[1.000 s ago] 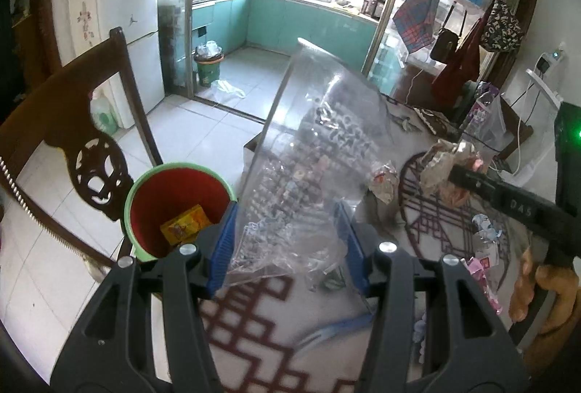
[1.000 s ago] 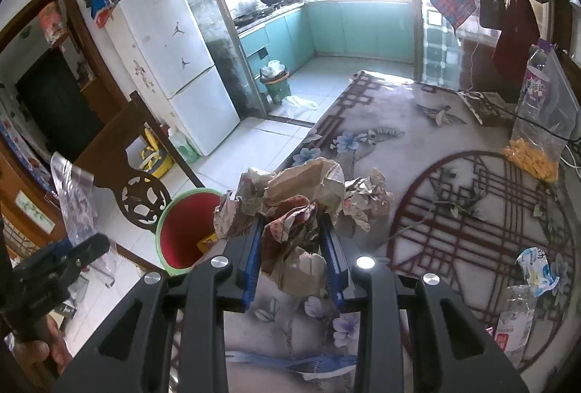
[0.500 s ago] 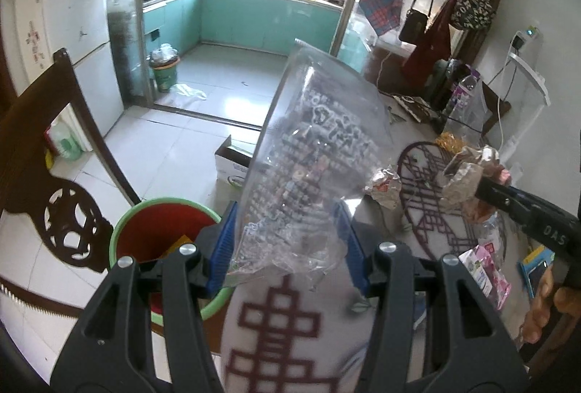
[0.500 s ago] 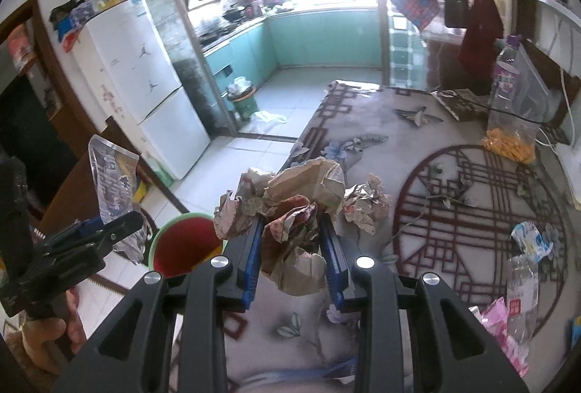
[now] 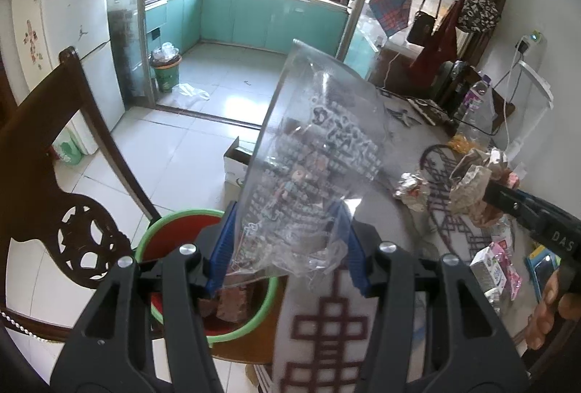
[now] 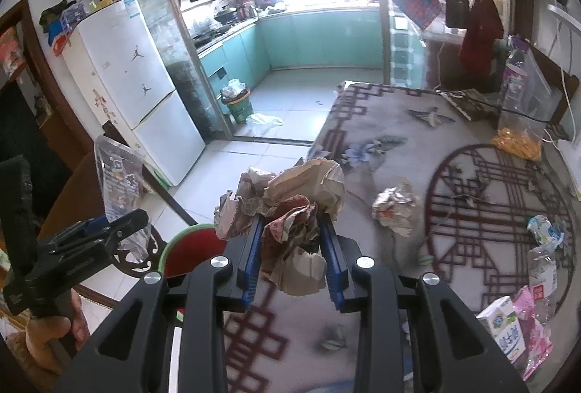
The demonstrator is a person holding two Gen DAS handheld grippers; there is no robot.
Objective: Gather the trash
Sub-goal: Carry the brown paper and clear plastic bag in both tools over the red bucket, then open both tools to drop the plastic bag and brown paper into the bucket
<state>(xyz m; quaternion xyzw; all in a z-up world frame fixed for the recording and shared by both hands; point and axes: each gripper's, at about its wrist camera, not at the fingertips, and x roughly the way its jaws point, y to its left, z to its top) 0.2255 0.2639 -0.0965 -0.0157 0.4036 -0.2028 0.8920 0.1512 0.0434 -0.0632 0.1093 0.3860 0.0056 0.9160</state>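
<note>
My left gripper is shut on a clear printed plastic bag and holds it upright over the table's left edge, just above a red bin with a green rim on the floor. The bin holds some trash. My right gripper is shut on a wad of crumpled brown paper above the table's near left part. The left gripper and bag also show in the right wrist view; the bin lies below them. A crumpled wrapper ball lies on the table.
A dark wooden chair stands left of the bin. The patterned tablecloth carries a milk carton, pink wrappers, a crushed bottle and a bag of yellow snacks. A cardboard box sits on the floor.
Both grippers have drifted left toward the bin, each keeping its load. The bin now sits directly under the left gripper, and more trash shows inside it.
</note>
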